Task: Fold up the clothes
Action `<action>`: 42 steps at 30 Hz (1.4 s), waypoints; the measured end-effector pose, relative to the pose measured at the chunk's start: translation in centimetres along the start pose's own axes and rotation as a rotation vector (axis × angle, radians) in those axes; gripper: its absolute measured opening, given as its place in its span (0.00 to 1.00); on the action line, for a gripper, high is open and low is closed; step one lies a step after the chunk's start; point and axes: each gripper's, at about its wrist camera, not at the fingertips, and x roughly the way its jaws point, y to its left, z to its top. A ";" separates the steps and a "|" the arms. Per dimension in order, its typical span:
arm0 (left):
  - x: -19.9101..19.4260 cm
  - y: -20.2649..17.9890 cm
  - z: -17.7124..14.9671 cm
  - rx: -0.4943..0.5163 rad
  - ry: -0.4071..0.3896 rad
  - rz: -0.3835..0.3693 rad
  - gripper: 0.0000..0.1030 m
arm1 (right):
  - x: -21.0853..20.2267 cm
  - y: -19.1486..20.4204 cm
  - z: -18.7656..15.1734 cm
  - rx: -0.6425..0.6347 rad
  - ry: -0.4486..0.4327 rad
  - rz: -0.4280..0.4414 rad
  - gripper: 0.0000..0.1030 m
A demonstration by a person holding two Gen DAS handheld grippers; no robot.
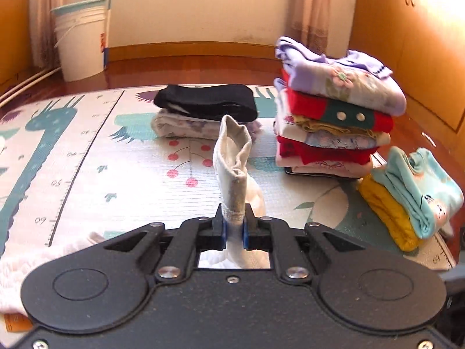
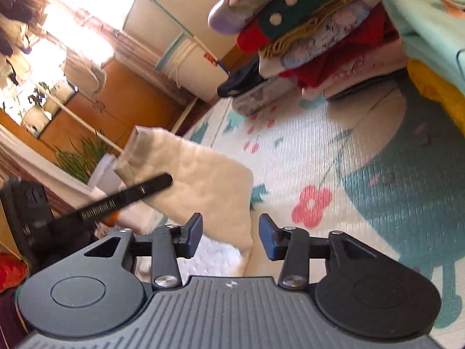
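With the left tool (image 1: 234, 226) clenched on a pale sock (image 1: 232, 163) held above the play mat (image 1: 87, 160) and the right tool (image 2: 229, 234) released, the sock may slump unfolded, or brush the tall folded stack (image 1: 337, 110) at far right.

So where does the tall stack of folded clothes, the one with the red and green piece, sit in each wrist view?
Left wrist: the tall stack stands upright, right of centre, on the play mat.
Right wrist: the stack is at the top, right of centre, tilted over with the rolled camera.
Shared landmark: the black folded garment lies just left of the stack in both.
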 end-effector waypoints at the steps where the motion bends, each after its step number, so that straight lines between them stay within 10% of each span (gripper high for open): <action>1: -0.2 0.7 0.0 -0.017 0.000 0.008 0.08 | 0.9 0.8 -0.9 -0.038 0.057 -0.017 0.53; 8: -1.6 4.9 -0.2 -0.081 -0.015 0.054 0.08 | 5.3 5.6 -7.5 -0.305 0.377 -0.130 0.55; 16: -2.0 10.2 -1.6 -0.162 0.000 0.113 0.08 | 6.2 6.9 -9.0 -0.389 0.474 -0.170 0.50; 18: -1.9 11.3 -1.9 -0.190 0.006 0.122 0.08 | 6.4 7.3 -9.2 -0.414 0.487 -0.158 0.16; 34: -0.4 17.6 -3.2 -0.282 0.001 0.159 0.08 | 9.9 12.9 -9.2 -0.449 0.547 -0.015 0.13; 42: 1.6 20.1 -5.2 -0.329 0.044 0.179 0.08 | 11.5 12.3 -9.2 -0.291 0.548 0.104 0.27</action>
